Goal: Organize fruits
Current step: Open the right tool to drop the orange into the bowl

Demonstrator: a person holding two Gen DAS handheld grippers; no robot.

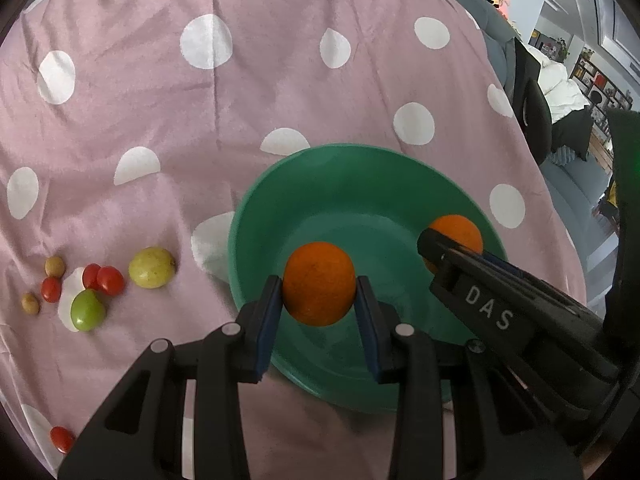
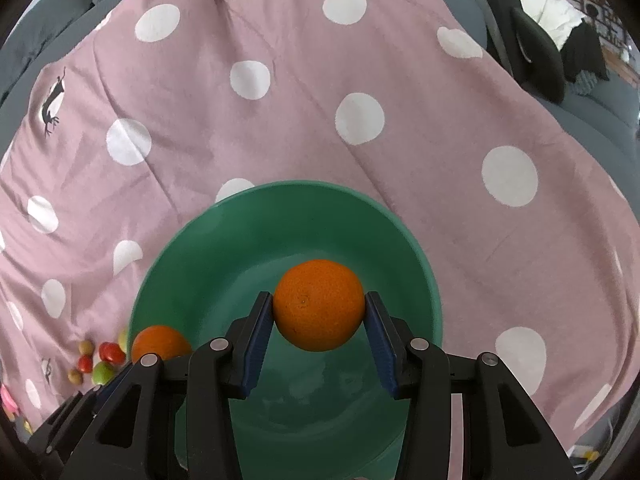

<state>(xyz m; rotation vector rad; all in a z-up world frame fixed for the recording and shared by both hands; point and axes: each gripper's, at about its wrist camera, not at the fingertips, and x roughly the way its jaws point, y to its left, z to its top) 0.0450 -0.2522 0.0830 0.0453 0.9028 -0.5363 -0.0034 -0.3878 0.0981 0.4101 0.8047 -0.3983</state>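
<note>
Holding an orange (image 1: 319,283) between both blue pads (image 1: 269,322), the left gripper (image 1: 318,300) sits over the near part of the green bowl (image 1: 280,184); jaws are closed to the fruit's width, pads touching its sides. The right gripper (image 2: 319,320) does the same with a second orange (image 2: 319,304), also pinched on both sides and held over the bowl (image 2: 240,216) interior. In the left view the right gripper comes in from the right, its orange (image 1: 460,232) showing near the bowl's right rim, half hidden behind the black finger. In the right view the left one's orange (image 2: 160,342) peeks in at the bowl's left rim, above the black frame. Whether either orange touches the bowl floor is hard to say; both look lifted. Bowl rests on a pink cloth (image 1: 160,120) with white dots. Loose fruit lies on the cloth left of the bowl: a yellow-green guava (image 1: 152,267) nearest it, then two touching red tomatoes (image 1: 103,279), a green fruit (image 1: 87,311) just near of those, another tomato (image 1: 51,289) further left, and two small tan fruits (image 1: 54,266) at the far-left end of the cluster. One more tomato (image 1: 62,439) sits apart, near and left, by the gripper frame. Same cluster shows small and blurred at the left edge of the right view.
</note>
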